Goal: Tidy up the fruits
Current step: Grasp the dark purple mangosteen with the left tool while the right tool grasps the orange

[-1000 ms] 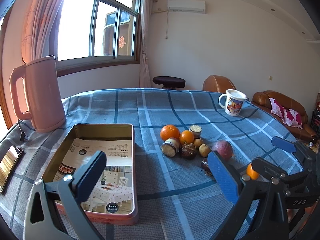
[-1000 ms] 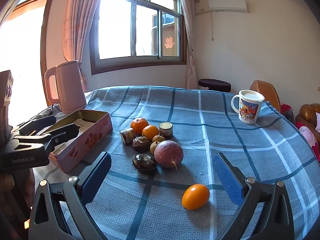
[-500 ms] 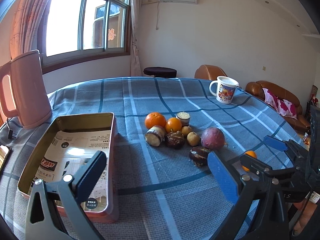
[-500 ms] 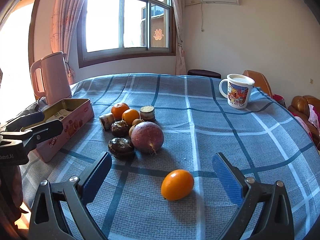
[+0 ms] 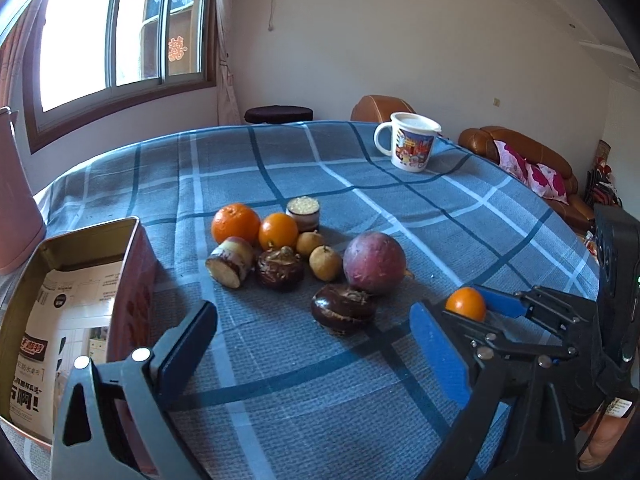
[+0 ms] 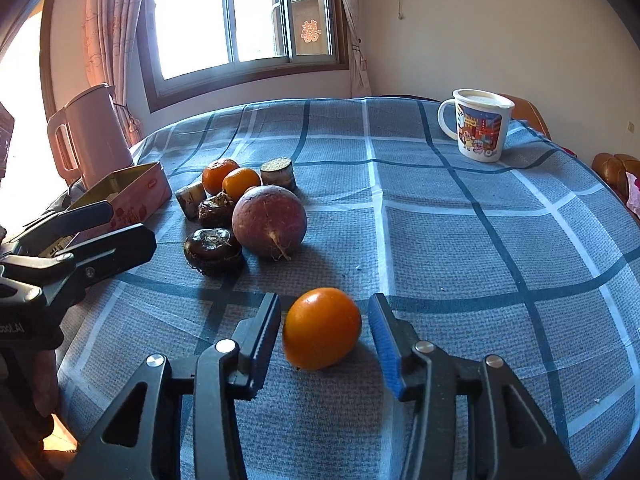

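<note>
1. Right gripper (image 6: 324, 330): its jaws are closing around a small orange citrus fruit (image 6: 322, 328) that lies on the blue plaid tablecloth (image 6: 460, 240) near the table's front edge. A narrow gap shows on each side of the fruit; the pads do not yet press on it.
2. Left gripper (image 5: 316, 354): its jaws stand wide and are closing slightly, with nothing between them. It hovers over bare cloth, just in front of the fruit cluster.
3. Fruit cluster, mid-table towards the left: a large reddish-purple round fruit (image 6: 270, 220), two dark brown water chestnuts (image 5: 343, 311) (image 5: 279, 269), two oranges (image 5: 236, 223) (image 5: 278, 230), two small tan fruits (image 5: 326, 263) (image 5: 310, 242), and two cut cane pieces (image 5: 231, 261) (image 5: 303, 212). Most sit touching or just beside one another.
4. Open metal tin (image 5: 132, 248): at the table's left edge, just beside the cluster, holding only printed paper.
5. Pink kettle (image 6: 94, 132): behind the tin, at the far left edge.
6. Printed mug (image 6: 478, 124): near the far right edge, well apart from the fruit.
</note>
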`<state>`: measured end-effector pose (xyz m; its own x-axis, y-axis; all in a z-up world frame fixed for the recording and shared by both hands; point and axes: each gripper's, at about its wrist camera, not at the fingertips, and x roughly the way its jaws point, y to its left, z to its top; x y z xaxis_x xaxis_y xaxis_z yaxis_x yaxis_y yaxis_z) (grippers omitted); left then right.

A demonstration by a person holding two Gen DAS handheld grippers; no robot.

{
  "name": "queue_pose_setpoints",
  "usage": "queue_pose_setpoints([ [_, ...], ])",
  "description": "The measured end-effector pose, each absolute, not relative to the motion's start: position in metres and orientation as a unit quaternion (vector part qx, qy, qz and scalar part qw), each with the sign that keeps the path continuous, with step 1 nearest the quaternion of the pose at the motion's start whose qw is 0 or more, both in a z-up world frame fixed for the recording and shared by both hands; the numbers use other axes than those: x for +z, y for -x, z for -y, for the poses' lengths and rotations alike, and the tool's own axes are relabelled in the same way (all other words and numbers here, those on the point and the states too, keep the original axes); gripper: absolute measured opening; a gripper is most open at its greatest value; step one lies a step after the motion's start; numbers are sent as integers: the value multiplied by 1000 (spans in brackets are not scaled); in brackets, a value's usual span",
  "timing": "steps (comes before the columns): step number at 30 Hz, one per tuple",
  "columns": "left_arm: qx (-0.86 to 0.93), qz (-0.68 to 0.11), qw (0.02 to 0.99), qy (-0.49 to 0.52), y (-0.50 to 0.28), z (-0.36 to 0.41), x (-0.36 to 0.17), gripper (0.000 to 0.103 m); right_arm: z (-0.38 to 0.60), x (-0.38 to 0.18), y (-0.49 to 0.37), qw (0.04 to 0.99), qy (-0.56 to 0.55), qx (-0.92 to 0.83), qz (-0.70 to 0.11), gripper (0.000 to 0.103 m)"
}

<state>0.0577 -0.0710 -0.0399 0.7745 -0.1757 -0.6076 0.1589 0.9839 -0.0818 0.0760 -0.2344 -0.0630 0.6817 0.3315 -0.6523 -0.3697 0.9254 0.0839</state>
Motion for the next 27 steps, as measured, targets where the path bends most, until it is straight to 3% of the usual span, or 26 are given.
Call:
queue_pose_setpoints([
  [2, -107, -343, 933, 13, -66, 79, -45, 82, 234, -64, -77, 915, 26, 196, -351, 40],
  [8, -117, -373, 921, -4, -81, 97, -54, 77, 240, -64, -76, 914, 14, 206, -350, 40],
  [12, -120, -401, 908, 6, -92, 98, -61, 67, 240, -64, -76, 913, 13, 214, -348, 40],
  [17, -116, -419, 900, 31, -98, 89, -67, 48, 239, -63, -74, 913, 13, 222, -342, 40],
  [27, -123, -397, 908, 44, -85, 76, -62, 46, 234, -59, -70, 913, 18, 237, -330, 40],
])
